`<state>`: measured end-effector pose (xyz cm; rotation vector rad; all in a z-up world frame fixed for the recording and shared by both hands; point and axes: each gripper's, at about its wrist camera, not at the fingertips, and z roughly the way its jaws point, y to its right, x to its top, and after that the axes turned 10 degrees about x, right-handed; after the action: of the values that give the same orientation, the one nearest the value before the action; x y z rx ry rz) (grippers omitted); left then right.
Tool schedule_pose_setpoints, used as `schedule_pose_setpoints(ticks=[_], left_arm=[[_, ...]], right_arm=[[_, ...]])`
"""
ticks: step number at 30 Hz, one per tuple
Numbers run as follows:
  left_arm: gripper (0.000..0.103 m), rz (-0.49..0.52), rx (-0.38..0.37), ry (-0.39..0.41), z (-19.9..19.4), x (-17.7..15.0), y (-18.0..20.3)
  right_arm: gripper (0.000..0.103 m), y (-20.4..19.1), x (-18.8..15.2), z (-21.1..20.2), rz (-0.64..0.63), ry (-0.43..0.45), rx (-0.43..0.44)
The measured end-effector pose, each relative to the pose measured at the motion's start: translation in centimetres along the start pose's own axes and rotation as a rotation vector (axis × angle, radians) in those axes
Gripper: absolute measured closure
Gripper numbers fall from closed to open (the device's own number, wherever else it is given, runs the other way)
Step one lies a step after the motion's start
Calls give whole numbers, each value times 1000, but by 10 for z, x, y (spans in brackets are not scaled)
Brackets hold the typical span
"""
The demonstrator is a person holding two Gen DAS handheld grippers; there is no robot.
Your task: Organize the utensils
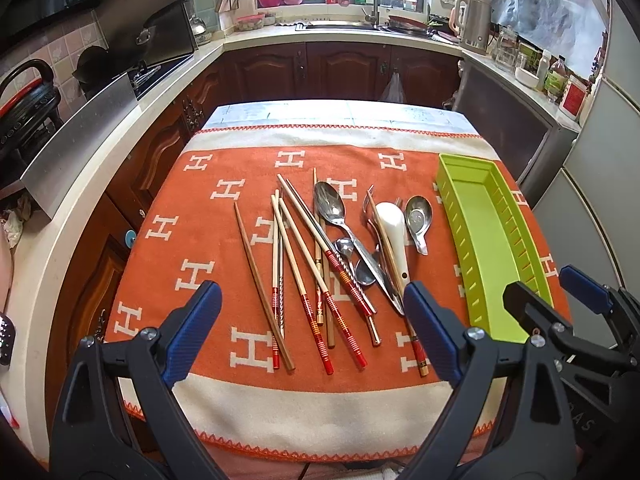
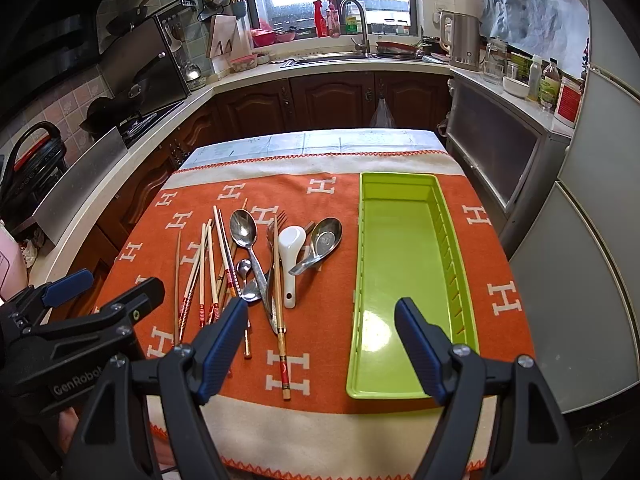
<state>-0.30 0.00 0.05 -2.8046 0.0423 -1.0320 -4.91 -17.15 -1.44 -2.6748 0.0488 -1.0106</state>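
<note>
tray [image 2: 404, 264] empty beside utensils [image 1: 320, 256]; both tongs gape.

occluded: chopsticks [image 2: 208, 280] ends behind right claw [image 2: 320, 350] | fork [image 2: 280, 220] mostly buried

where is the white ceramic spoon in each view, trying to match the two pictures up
Left wrist view: the white ceramic spoon lies right of centre in the utensil pile, bowl away from the camera, left of the short steel spoon.
Right wrist view: the white ceramic spoon sits centre-left, at the right of the pile.
Shared landmark: the green tray, empty, to the right of the spoon in both views.
</note>
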Motion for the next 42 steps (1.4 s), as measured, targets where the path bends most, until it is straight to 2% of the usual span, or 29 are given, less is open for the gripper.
schedule_pose_setpoints(ticks=[33, 39, 42], left_arm=[[12, 5, 8, -15, 7, 4, -1], [12, 4, 2, -27, 11, 5, -2], [12, -9, 2, -36, 17, 7, -5]], right_arm=[[27, 1, -1, -2, -3, -8, -3], [29, 4, 0, 4, -8, -21, 3], [33, 3, 3, 8, -13, -30, 2]])
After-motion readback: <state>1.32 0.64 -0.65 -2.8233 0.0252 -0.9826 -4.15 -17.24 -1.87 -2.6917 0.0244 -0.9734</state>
